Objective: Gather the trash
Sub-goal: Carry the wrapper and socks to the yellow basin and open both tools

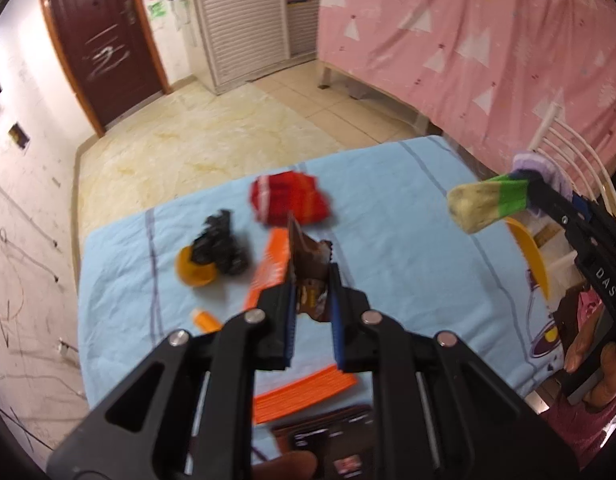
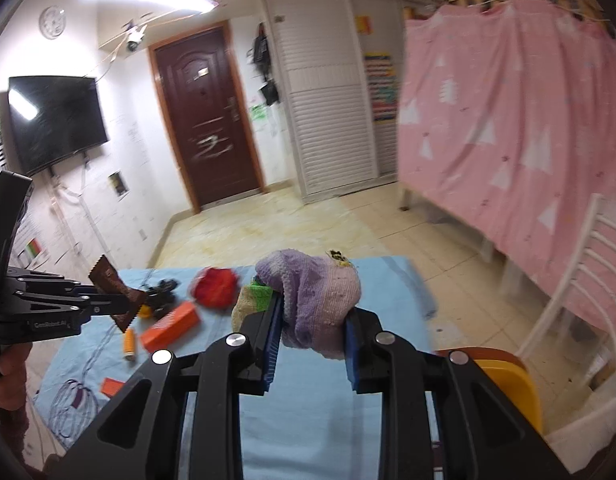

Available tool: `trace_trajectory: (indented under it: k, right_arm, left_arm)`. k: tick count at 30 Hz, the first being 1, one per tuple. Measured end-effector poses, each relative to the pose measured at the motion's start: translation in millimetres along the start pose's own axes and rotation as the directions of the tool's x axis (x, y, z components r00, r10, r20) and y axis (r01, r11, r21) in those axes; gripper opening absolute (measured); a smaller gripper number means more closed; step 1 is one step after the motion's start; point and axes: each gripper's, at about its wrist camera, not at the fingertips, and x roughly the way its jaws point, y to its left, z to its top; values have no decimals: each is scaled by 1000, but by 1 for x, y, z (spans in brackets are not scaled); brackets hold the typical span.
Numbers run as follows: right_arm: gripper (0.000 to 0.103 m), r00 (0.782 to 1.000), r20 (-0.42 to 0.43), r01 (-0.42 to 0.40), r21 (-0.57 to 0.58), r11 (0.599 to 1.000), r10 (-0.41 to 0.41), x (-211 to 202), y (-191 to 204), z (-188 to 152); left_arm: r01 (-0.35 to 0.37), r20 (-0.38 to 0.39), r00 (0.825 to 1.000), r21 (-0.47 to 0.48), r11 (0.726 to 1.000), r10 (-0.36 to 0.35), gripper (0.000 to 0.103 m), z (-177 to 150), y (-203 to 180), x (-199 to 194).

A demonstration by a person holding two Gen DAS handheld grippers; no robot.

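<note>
My left gripper (image 1: 313, 280) is shut on a brown snack wrapper (image 1: 308, 264) and holds it above the blue-covered table (image 1: 408, 264); it also shows at the left of the right wrist view (image 2: 124, 304). My right gripper (image 2: 314, 312) is shut on a bundle of socks (image 2: 320, 296), purple with a green and beige one; in the left wrist view the bundle (image 1: 488, 204) hangs above the table's right side. A crumpled black bag (image 1: 220, 244) lies on an orange lid (image 1: 194, 272).
On the table lie a red knitted cloth (image 1: 292, 200), an orange box (image 1: 270, 268), a small orange bottle (image 1: 206, 320), an orange notebook (image 1: 304, 392) and a phone (image 1: 332, 436). A yellow bin (image 2: 508, 384) and a white chair (image 2: 580, 280) stand at the right.
</note>
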Motion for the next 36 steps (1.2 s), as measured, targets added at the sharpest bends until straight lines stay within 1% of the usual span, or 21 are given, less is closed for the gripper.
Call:
trace_trajectory:
  k: [3,8,13,14,17,19,21,24,28,31,32,33,34,35,36]
  right_arm:
    - [21,999,15,46,35,998,-46,-13,-26,-4]
    - [21,992,22,121,107,987,-124,-36,-79,-16]
    - [21,984,12,174,152,973,-178,-52,-118,-31]
    - [21,982,11,182,155,971,-186,-53,-122,-33]
    - [21,974,4,222,162,961,-225,-59,-141,-44]
    - [21,970,-8,242,166,956,-244,-59,-149,-49]
    - [21,963,-29,270,167,948,-269,-58,-161,-58]
    - [21,962,-60,273,177,946,-266,-53,-169,-69]
    - [21,955,-104,292,161,943,-278,-41,-171,-78]
    - [23,955,-118,289,168,943,-272,-34,-173,-81]
    - [26,956,-121,287,174,942,-269,-33,-174,-83]
    - [28,956,-122,285,178,942,-267,-32,-175,-83]
    - [32,957,-126,282,184,942,-262,-31,-176,-84]
    - [39,958,-128,277,188,942,-256,-29,-177,-84]
    - [42,959,-127,274,190,943,-253,-29,-178,-84]
  left_arm:
    - [18,-1,1000,43,999,-18,13,8,-27,2]
    - [50,0,999,107,993,-50,13,19,-73,3]
    - [87,0,996,172,981,-88,13,27,-121,1]
    - [96,-2,995,192,977,-97,13,28,-135,2]
    - [122,-15,992,219,968,-122,13,30,-161,5]
    - [142,-21,990,239,961,-141,13,32,-180,8]
    - [176,-32,984,251,952,-174,13,35,-197,10]
    - [220,-54,975,261,940,-214,13,39,-221,18]
    - [243,-80,970,279,929,-230,13,41,-249,31]
    - [248,-82,969,274,929,-235,13,44,-261,37]
    - [254,-88,967,269,929,-239,15,46,-266,41]
    - [263,-93,965,264,928,-246,21,46,-269,42]
    - [271,-99,962,261,927,-253,25,47,-272,44]
    - [277,-103,961,257,926,-258,34,49,-276,46]
    - [280,-104,960,255,925,-261,44,49,-277,47]
